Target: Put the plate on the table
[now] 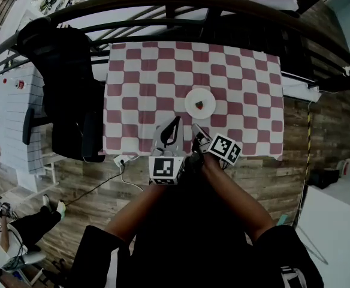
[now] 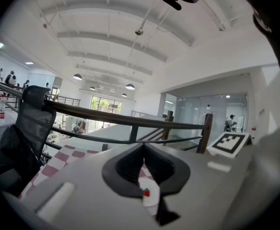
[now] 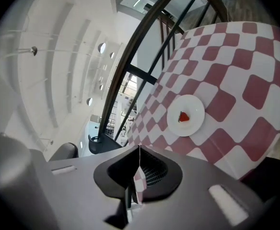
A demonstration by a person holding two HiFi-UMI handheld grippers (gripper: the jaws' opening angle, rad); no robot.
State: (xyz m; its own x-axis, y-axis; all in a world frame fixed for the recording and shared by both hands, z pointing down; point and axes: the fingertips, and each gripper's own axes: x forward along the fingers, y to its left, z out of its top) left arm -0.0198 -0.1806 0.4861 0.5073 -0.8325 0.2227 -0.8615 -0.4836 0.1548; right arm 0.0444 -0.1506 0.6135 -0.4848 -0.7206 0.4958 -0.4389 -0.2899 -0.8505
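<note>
Already set down: a small round white plate (image 1: 200,104), flat on the red-and-white checked surface (image 1: 140,71), right of its middle and nearer the front edge. Resting at the centre of the plate, one small red piece (image 1: 199,105). By the task sentence, looks finished.

Poised above the front edge of the surface, well short of the plate: the left hand-held gripper (image 1: 175,123), dark jaws meeting at the tips and gripping nothing. Visible through the slot behind those tips, only checked cloth and a slice of the plate far beyond. Just beside it, aimed up the surface towards the plate: the right hand-held gripper (image 1: 198,131), jaws brought almost together to a thin slit, likewise empty.

If lifted again: probably light, stiff and glossy, perhaps ceramic or hard plastic, so likely slippery under the pads and apt to chip or crack if dropped. Best taken at the near rim, one jaw over the lip and one under, and kept level to stop the red piece sliding off. Nothing to pinch on the flat middle, so no hold there.
</note>
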